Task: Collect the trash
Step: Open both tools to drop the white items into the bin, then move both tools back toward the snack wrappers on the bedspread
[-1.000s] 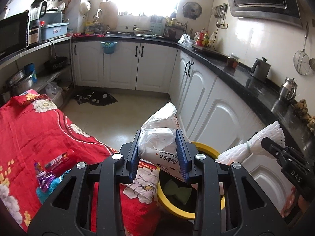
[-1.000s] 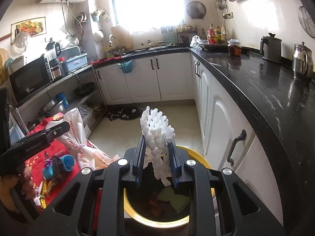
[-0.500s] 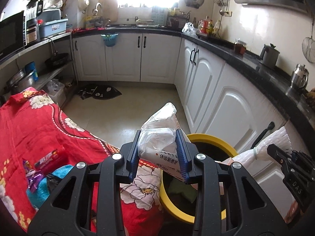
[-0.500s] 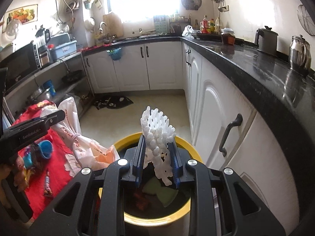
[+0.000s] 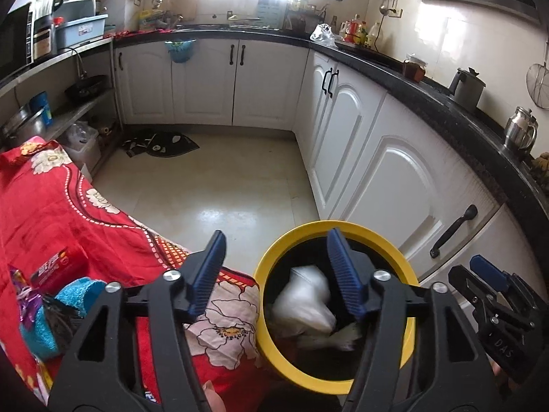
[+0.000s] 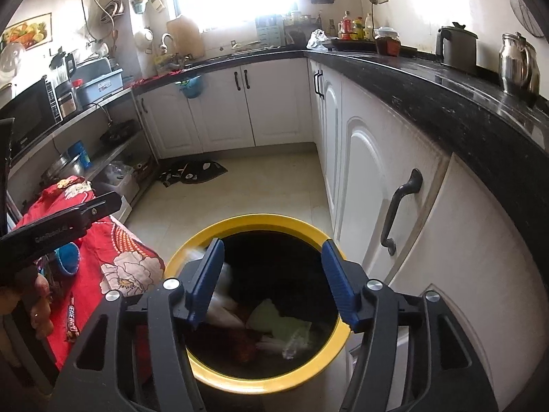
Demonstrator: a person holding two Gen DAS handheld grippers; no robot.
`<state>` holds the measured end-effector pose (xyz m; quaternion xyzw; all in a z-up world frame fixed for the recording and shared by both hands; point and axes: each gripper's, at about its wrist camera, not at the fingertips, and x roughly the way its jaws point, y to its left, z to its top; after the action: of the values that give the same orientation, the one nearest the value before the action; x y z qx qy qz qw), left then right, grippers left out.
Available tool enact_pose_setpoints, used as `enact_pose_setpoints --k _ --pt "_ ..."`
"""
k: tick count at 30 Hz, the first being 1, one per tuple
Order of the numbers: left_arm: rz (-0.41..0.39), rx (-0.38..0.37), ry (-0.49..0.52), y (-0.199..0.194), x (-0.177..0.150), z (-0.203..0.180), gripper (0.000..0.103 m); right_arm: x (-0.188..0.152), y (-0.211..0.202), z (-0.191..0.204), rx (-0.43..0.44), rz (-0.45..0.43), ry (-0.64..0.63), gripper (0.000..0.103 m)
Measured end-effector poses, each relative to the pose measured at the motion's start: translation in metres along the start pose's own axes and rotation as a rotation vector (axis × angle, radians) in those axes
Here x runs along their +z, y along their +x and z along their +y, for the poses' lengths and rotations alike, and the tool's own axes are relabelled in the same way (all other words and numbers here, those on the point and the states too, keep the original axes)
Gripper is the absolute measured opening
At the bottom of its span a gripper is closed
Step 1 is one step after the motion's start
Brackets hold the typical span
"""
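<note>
Over the yellow bin (image 5: 338,376), my left gripper (image 5: 274,274) and right gripper (image 6: 271,279) are opening, nothing between the pads. Remaining wrappers (image 5: 51,269) lie on the red cloth (image 5: 65,206) to my left, nearest my left hand.

A worktop under a red flowered cloth (image 5: 68,213) carries a red snack packet (image 5: 55,267), a purple wrapper (image 5: 20,295) and a blue cup (image 5: 73,292) at its eight-o'clock corner.

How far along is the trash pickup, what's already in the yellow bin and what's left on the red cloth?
Done: a white plastic bag and other scraps lie inside the yellow bin. In hand: nothing; the left tool and right tool hang over the bin, jaws opening with nothing between them. Left: a red wrapper, a purple wrapper and a candy bar on the red cloth.
</note>
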<state>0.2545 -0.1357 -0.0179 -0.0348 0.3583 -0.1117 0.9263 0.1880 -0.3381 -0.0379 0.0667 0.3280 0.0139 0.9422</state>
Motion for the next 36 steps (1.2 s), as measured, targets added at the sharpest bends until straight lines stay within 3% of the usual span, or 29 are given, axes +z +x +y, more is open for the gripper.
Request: enact_pose_setpoints --k 9,21,36 --pt "-0.024 0.011 -0.019 -0.018 -0.001 0.008 0.091 -0.001 -0.009 0.006 0.009 -0.02 0.007 0.071" --pt "-0.068 0.039 -0.048 -0.052 -0.005 0.027 0.092 0.006 -0.034 0.027 0.035 -0.075 -0.008 0.083" --pt "-0.128 0.076 -0.116 -0.093 -0.012 0.059 0.092 0.013 -0.058 0.063 0.115 -0.111 -0.056 0.085"
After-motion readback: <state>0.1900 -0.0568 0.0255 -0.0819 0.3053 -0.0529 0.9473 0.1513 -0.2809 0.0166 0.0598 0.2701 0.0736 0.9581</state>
